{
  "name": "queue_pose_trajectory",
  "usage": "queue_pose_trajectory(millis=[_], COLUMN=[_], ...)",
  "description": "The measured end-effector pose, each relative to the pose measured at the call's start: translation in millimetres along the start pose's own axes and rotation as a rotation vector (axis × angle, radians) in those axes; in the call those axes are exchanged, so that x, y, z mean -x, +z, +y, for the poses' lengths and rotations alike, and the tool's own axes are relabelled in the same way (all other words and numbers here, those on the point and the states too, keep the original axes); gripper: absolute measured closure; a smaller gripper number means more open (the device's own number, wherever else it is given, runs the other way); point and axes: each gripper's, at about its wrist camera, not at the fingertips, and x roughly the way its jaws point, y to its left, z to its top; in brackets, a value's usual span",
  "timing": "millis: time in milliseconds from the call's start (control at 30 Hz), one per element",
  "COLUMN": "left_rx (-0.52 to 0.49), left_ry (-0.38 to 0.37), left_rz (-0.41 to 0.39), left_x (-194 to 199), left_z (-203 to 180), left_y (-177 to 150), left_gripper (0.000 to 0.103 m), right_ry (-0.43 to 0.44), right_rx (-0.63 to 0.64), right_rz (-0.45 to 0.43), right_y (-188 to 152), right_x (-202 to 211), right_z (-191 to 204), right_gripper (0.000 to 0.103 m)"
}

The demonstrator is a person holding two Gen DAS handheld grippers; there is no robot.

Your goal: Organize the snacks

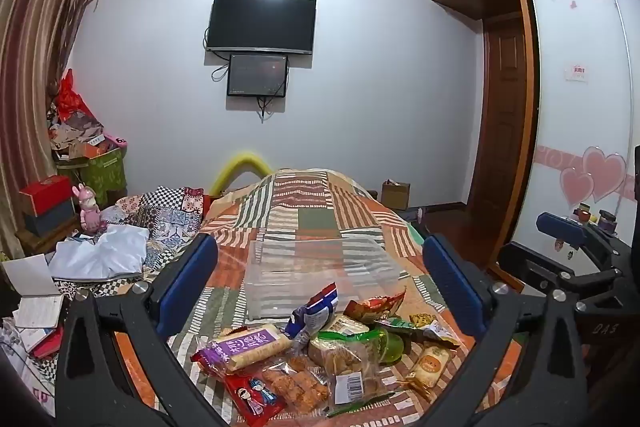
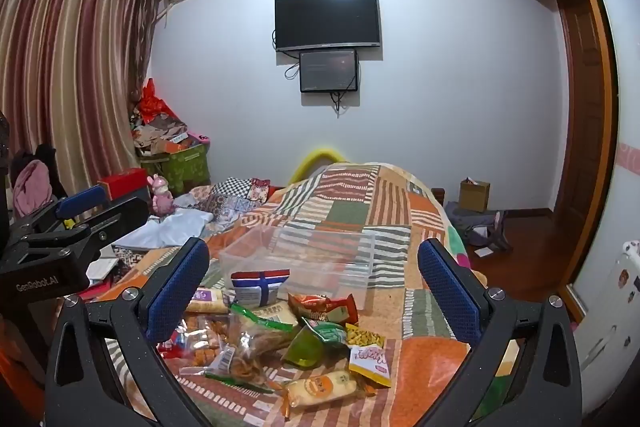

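Observation:
A heap of wrapped snacks (image 1: 320, 351) lies on the patchwork quilt (image 1: 320, 211), also in the right wrist view (image 2: 280, 343). It holds a purple rice-cracker pack (image 1: 250, 345), a blue packet (image 1: 316, 309) (image 2: 260, 285), a red packet (image 2: 324, 307) and a yellow-pink packet (image 2: 370, 363). Behind it stands an empty clear plastic box (image 1: 320, 275) (image 2: 304, 259). My left gripper (image 1: 320, 287) is open and empty above the heap. My right gripper (image 2: 316, 291) is open and empty too; it shows at the right of the left view (image 1: 568, 263).
Crumpled cloth and notebooks (image 1: 100, 255) lie left of the quilt. Boxes and bags (image 1: 88, 155) are stacked by the curtain. A TV (image 1: 260, 23) hangs on the far wall. A wardrobe (image 1: 580, 87) and wooden floor (image 2: 520, 251) are on the right.

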Motion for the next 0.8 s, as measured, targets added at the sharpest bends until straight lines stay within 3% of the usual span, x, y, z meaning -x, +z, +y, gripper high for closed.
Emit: queue_pose_trajectory(millis=[333, 400, 800], left_rx=[0.006, -0.019, -0.018], left_ry=[-0.009, 0.001, 0.006], left_rz=[0.016, 0.014, 0.026], left_x=[3, 1, -2], left_z=[18, 0, 0], left_y=[10, 1, -2], left_gripper=[0.000, 0.000, 0.000], right_ry=[-0.004, -0.004, -0.003], right_rx=[0.001, 0.000, -0.010], right_rz=[0.005, 0.004, 0.007], right_y=[-2, -3, -3], right_x=[0, -1, 1], right_z=[0, -4, -3], right_gripper=[0.000, 0.000, 0.000])
